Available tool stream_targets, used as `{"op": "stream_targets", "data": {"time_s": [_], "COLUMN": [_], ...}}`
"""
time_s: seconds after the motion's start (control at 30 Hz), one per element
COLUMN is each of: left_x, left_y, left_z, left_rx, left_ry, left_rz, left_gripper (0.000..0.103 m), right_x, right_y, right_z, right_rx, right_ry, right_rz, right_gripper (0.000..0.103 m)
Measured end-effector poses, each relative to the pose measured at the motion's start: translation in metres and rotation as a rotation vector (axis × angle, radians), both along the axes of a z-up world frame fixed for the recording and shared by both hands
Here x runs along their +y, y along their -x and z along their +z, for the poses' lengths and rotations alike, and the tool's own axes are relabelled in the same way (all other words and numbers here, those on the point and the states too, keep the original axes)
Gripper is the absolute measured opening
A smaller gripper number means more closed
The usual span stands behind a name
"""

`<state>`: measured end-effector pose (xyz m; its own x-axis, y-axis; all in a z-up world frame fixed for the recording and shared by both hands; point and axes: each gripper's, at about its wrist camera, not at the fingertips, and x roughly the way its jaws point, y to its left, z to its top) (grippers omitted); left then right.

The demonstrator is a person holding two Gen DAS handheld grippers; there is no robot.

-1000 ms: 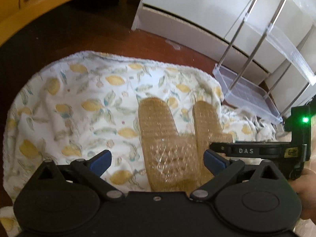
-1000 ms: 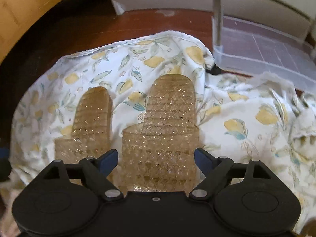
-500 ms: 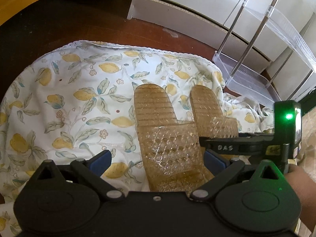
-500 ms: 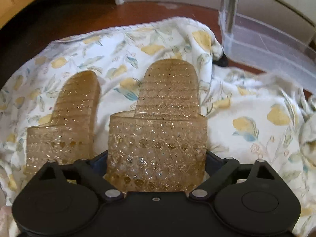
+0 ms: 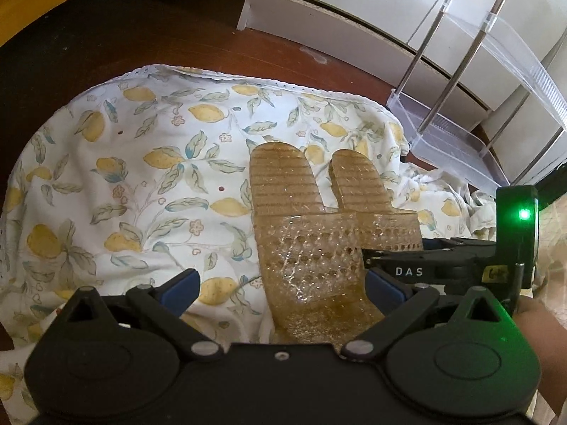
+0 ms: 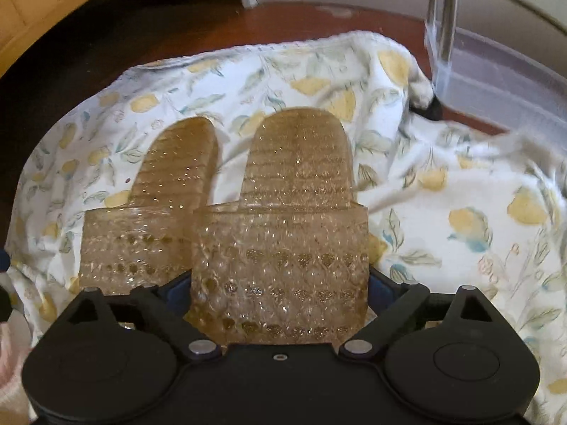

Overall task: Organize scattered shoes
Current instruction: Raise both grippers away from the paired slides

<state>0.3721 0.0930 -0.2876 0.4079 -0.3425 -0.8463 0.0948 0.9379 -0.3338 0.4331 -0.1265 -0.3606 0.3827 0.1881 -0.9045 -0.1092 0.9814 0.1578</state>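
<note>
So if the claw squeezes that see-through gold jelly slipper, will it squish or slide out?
Probably it squishes a little: the glittery translucent gold jelly slipper has a thin, perforated strap between the right claw fingers. Its glossy plastic might be slippery, though the bumps could help grip. It looks light, and being flat-soled, unlikely to roll.

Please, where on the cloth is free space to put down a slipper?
Free: the wide stretch of cloth left of the left slipper, and cloth right of the right slipper, short of the clear rack. Crowded: between the slippers and around both grippers.
</note>
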Motion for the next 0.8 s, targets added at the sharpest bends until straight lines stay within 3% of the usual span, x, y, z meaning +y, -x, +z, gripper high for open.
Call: {"op": "stream_targets", "data": {"time_s": [0.17, 0.23, 0.5, 0.8], "left_x": [-0.007, -0.01, -0.031, -0.035], "left_y": [0.009, 0.014, 0.044, 0.093], "left_z": [0.017, 0.026, 0.05, 0.073], "left_rx": [-0.003, -0.016, -0.081, -0.112], "left_ry": [-0.008, -0.016, -0.096, -0.154], "left_rz": [-0.012, -0.017, -0.035, -0.057], "left_gripper": [0.102, 0.102, 0.102, 0.102], "right_x": [0.003, -0.003, -0.032, -0.047], "right_y": [0.029, 0.062, 0.122, 0.191], "right_z": [0.031, 0.065, 0.11, 0.128], "right_rx": [-0.031, -0.123, -0.254, -0.264], "right_ry": [0.074, 0.087, -0.05, -0.1], "right_rz": [-0.037, -0.089, -0.205, -0.237], "right_gripper": [0.097, 0.098, 0.102, 0.102]}}
